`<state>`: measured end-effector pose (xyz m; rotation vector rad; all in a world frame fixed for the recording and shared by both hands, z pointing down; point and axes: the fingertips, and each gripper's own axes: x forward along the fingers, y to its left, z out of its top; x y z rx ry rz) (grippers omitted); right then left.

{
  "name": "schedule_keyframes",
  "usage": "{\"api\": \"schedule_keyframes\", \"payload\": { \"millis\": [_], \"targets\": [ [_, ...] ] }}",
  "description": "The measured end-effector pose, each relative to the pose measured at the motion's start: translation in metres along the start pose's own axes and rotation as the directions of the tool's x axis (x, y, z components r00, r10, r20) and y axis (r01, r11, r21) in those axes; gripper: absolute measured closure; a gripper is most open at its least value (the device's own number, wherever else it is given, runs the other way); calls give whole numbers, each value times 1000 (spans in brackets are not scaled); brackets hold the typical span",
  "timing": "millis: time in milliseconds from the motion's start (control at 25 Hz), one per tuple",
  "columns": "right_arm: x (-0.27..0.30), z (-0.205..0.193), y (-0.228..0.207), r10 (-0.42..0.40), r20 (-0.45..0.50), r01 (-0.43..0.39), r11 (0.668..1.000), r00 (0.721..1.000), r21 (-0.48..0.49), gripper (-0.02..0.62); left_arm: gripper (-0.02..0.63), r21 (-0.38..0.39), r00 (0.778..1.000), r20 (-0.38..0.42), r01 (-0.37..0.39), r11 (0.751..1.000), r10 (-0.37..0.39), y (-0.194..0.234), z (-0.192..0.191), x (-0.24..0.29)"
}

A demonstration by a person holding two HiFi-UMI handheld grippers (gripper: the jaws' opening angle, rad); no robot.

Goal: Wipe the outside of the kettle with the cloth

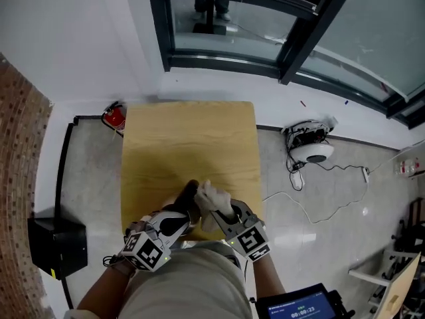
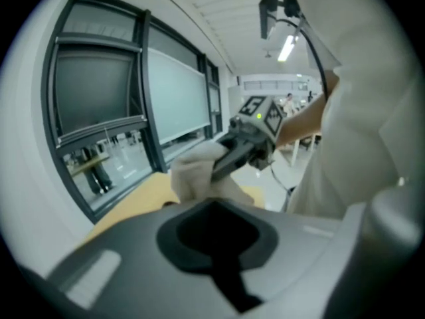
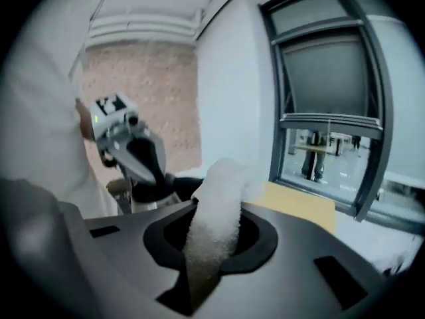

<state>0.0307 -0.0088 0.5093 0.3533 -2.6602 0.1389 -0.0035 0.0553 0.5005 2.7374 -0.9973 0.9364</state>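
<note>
Right gripper view shows your right gripper point(image 3: 207, 258) clamped on the cloth point(image 3: 216, 205), which stands up between its fingers ready for wiping, while the kettle point(image 3: 149, 201) sits just under the fingers of your left gripper point(image 3: 151, 175), which are together, seemingly placed there to steady it.

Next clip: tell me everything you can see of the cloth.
The cloth is white, with a nubbly, towel-like pile, bunched into a thick roll. The right gripper is shut on one end of it, and the rest stands up and forward out of the jaws, its tip curling over. It is held over the near end of the table, close beside the kettle; whether it touches the kettle cannot be told.
</note>
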Motion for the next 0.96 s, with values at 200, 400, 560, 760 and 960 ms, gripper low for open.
{"api": "schedule_keyframes", "payload": {
  "millis": [200,400,560,760,960],
  "targets": [
    [-27,36,-16,-138,227,47,930,964,364,522,609,-106,999,22,40,994,-38,13,-3,-10],
    [-33,34,-26,-215,245,84,887,945,454,522,609,-117,999,18,46,992,-44,18,-5,-11],
    [-41,28,-28,-244,211,136,896,947,422,522,609,-89,999,-2,38,995,-38,13,-5,-7],
    [-51,27,-34,-281,203,168,881,938,442,522,609,-76,999,-10,49,996,-50,9,-1,-4],
    [-49,20,-42,-296,174,183,861,939,475,522,609,-54,998,-24,61,997,-62,10,-2,-2]
  ]
}}
